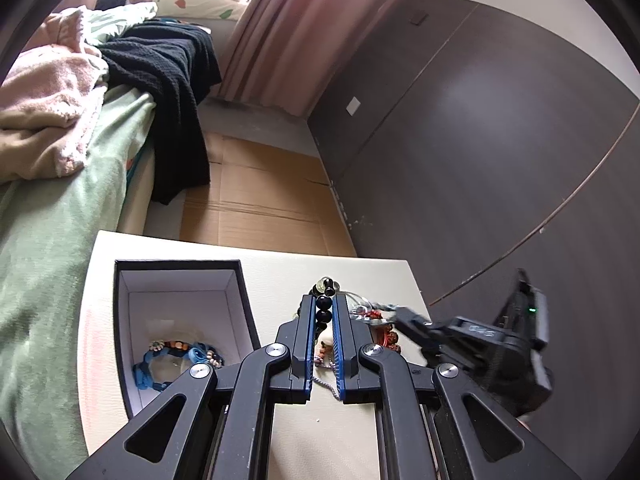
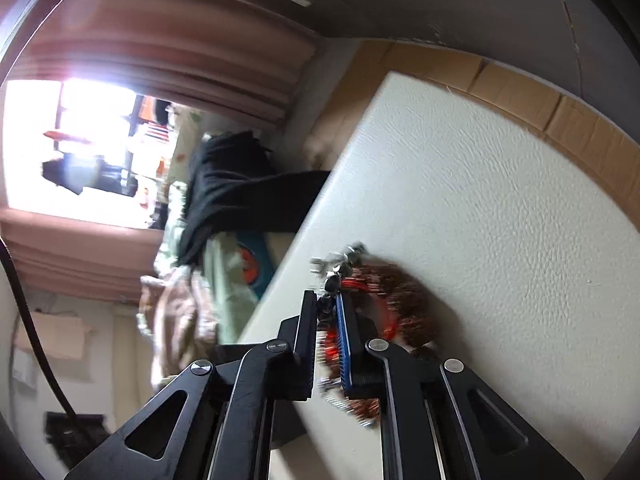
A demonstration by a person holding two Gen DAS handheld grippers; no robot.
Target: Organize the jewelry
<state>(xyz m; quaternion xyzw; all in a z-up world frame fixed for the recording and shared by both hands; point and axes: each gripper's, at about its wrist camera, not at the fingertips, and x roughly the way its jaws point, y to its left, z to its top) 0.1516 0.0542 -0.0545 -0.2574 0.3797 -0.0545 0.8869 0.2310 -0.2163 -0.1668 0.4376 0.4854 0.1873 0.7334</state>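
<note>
My left gripper (image 1: 324, 300) is shut on a black bead bracelet (image 1: 325, 307) above a cream table (image 1: 280, 280). A black box (image 1: 244, 292) with a white lining stands to its left and holds a blue beaded bracelet (image 1: 176, 360). My right gripper (image 1: 400, 314) comes in from the right and is shut on a silver chain piece (image 1: 368, 308). In the blurred right wrist view that gripper (image 2: 326, 300) is shut on the silver piece (image 2: 336, 264), next to a red and brown bead bracelet (image 2: 400, 300). Other loose jewelry lies under my left fingers.
A bed with green sheet (image 1: 48, 240), pink blanket and black cloth (image 1: 172, 80) is on the left. Cardboard (image 1: 260, 200) covers the floor beyond the table. A dark wardrobe (image 1: 500, 140) stands on the right, a pink curtain (image 1: 288, 20) behind.
</note>
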